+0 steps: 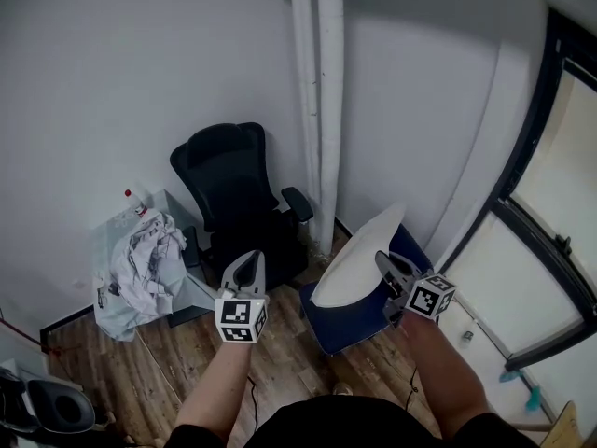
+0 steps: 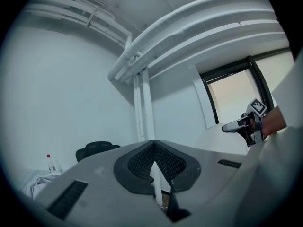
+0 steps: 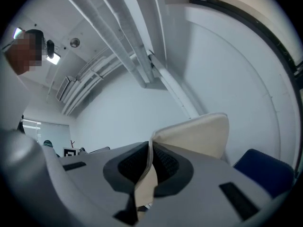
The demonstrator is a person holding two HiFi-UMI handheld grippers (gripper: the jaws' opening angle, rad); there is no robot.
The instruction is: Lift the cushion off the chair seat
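Right tongs (image 3: 150,148): jaws closed on the near edge of the cream cushion (image 3: 196,134), with the fabric pinched between the pads.

Left tongs (image 2: 154,143): jaws closed tip to tip, nothing between them. They are held apart from the cushion, to its left.

Cushion: tilted and raised over the blue chair seat (image 1: 343,329), far end highest, toward the wall. Cannot tell whether its lower edge touches the seat.

Black office chair (image 1: 233,189): just left of the blue chair.

Crumpled white cloth (image 1: 145,264): further left.

White pipes (image 1: 317,82): run up the wall behind both chairs.
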